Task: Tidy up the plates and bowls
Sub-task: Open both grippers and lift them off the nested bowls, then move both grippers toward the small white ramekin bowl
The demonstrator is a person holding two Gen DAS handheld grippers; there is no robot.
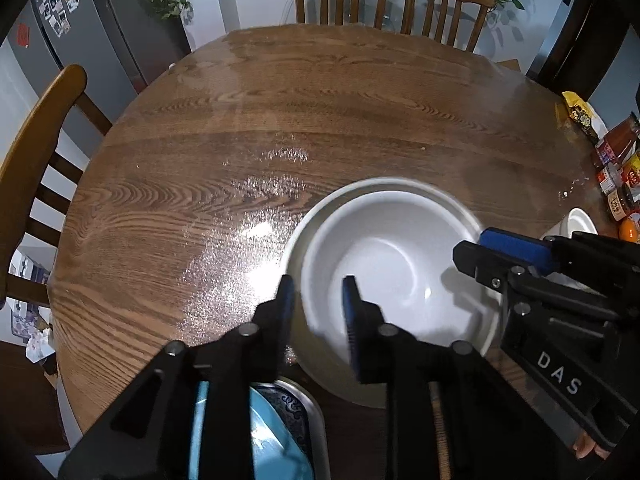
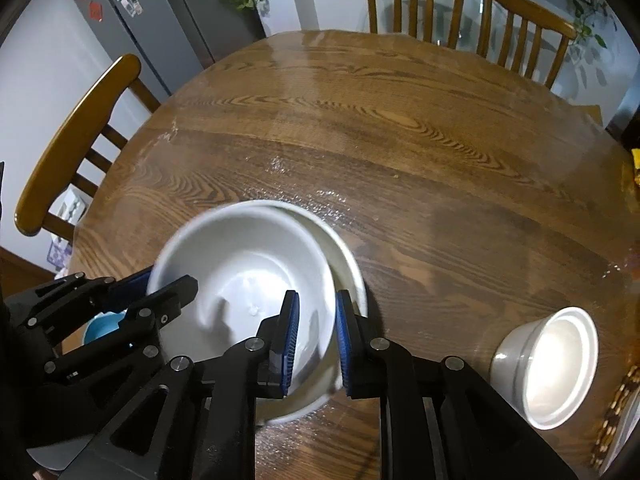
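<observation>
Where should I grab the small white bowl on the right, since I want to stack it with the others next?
Take the small white bowl by its rim, coming down from above with one finger inside and one outside. It stands upright and open, apart from the big white bowls, so the rim is free all round. The side nearest the right gripper looks easiest to reach.

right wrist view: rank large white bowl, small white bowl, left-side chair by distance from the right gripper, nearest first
1. large white bowl: its rim sits between the right gripper fingers.
2. small white bowl: on the table, to the right.
3. left-side chair: beyond the table edge, far left.
</observation>
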